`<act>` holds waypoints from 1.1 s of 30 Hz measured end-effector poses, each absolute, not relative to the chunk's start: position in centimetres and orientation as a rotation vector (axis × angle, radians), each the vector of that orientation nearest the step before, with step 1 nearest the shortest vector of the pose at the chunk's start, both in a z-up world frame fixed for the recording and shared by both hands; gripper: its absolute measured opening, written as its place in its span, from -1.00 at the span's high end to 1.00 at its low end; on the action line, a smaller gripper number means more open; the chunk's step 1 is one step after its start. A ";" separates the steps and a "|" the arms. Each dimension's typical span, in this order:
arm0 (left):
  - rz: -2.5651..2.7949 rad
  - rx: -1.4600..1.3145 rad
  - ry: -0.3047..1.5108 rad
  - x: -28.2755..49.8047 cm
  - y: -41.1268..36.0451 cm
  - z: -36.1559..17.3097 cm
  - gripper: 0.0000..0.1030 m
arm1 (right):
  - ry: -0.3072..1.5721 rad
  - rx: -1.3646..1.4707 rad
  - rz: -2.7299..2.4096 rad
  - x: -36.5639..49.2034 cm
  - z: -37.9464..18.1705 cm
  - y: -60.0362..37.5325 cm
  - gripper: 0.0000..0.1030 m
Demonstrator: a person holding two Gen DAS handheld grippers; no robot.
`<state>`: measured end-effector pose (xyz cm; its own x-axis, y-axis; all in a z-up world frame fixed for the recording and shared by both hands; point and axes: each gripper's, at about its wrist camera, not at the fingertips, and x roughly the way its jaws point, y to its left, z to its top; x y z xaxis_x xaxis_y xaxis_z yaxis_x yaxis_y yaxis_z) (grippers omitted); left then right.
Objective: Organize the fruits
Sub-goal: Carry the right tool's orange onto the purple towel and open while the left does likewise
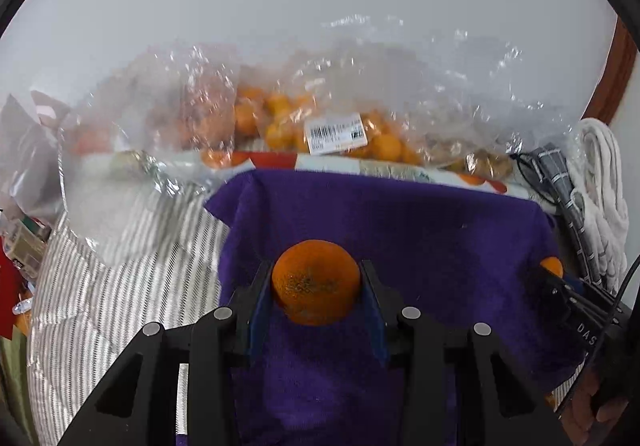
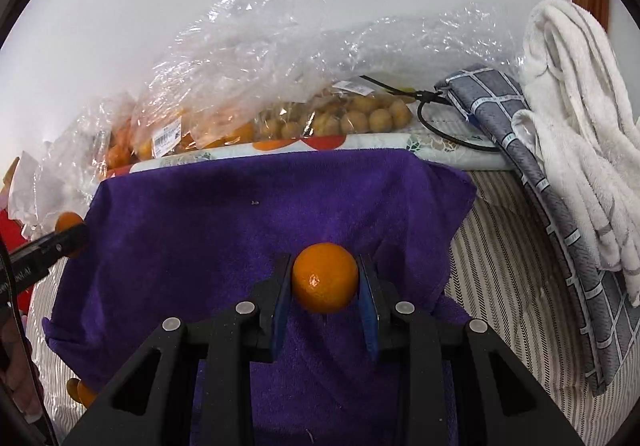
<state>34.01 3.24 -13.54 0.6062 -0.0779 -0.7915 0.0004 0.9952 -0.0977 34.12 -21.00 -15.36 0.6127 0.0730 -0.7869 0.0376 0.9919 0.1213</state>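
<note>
Both tools are loaded over the purple towel (image 1: pixel 400 230): the left gripper (image 1: pixel 316 282) is closed on a scuffed orange (image 1: pixel 316 280), the right gripper (image 2: pixel 325 278) on a smaller smooth orange (image 2: pixel 325 277), pads touching each fruit's flanks. Judged step: carrying fruit for placement; next move calls for lowering onto the towel and releasing without rolling. Both fruits are near-round, no clear long axis; the smooth one's stem dimple faces the camera.

An orange (image 1: pixel 316 282) sits between the left fingers (image 1: pixel 262 286), another orange (image 2: pixel 325 278) between the right fingers (image 2: pixel 370 290). A towel (image 2: pixel 240 214) lies beneath both. Fruit bags (image 2: pixel 248 118) lie beyond the fingertips, behind the towel.
</note>
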 end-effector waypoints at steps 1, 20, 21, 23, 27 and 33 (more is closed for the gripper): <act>-0.044 -0.088 0.925 34.1 3.1 -13.8 0.24 | 0.919 0.131 0.018 34.2 -15.5 -21.1 0.40; -0.044 -0.025 1.018 34.5 1.2 -16.4 0.23 | 0.974 0.121 0.028 34.5 -17.0 -20.4 0.09; -0.045 -0.026 1.022 34.5 1.1 -16.4 0.22 | 0.972 0.120 0.029 34.5 -16.9 -20.3 0.04; -0.040 -0.028 1.021 34.3 1.1 -16.1 0.15 | 0.966 0.111 0.029 34.2 -16.3 -20.1 -0.01; -0.019 -0.015 0.984 33.6 1.1 -14.4 -0.13 | 0.941 0.087 0.021 32.9 -14.5 -19.7 -0.17; -0.046 -0.002 0.855 30.5 0.5 -9.4 -0.13 | 0.923 0.000 -0.017 28.7 -12.0 -19.1 -0.17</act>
<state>30.50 0.47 -9.36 0.6552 -0.0414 -0.7543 0.0395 0.9990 -0.0206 28.68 -19.13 -12.00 0.6034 -0.0144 -0.7973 0.0145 0.9999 -0.0071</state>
